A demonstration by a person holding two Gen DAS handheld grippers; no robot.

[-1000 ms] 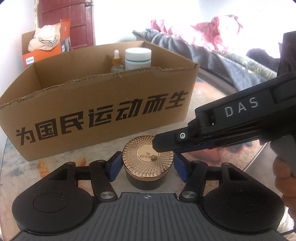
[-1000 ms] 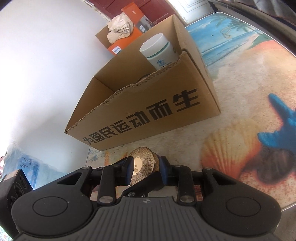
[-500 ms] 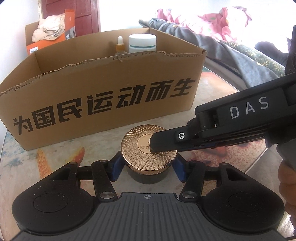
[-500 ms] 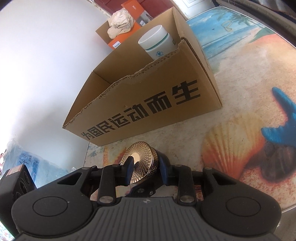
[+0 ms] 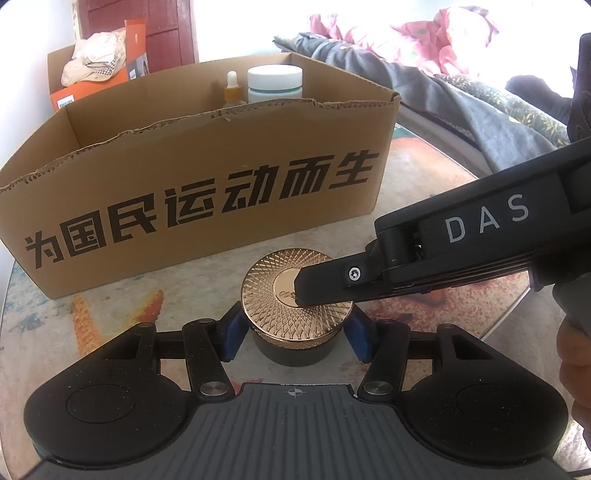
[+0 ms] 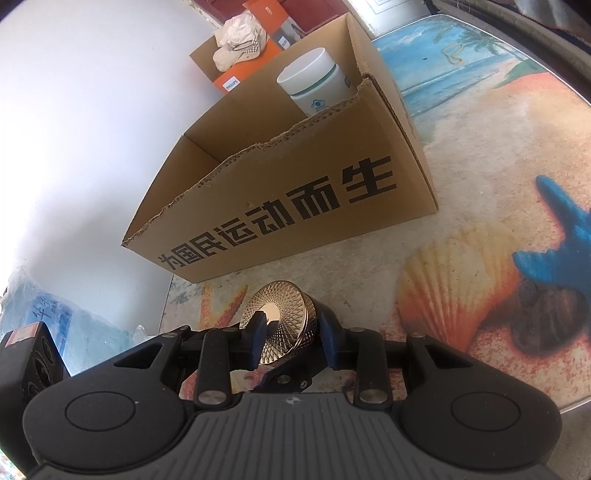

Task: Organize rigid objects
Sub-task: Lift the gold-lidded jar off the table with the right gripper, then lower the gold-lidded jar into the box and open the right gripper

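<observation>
The left claw [image 5: 295, 338] is clamped on the dark jar [image 5: 295, 350], blue pads on both sides. The right claw [image 6: 291, 338] pinches the jar's gold lid [image 6: 280, 317] top and bottom. Jar sits on the surface [image 6: 461, 206] — the box [image 5: 207, 177] is just behind. Only the left view shows a dropper bottle [image 5: 232, 88] inside.

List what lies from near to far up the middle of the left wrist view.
left gripper → gold-lidded jar → cardboard box front wall → dropper bottle and white jar inside → pink bedding.
</observation>
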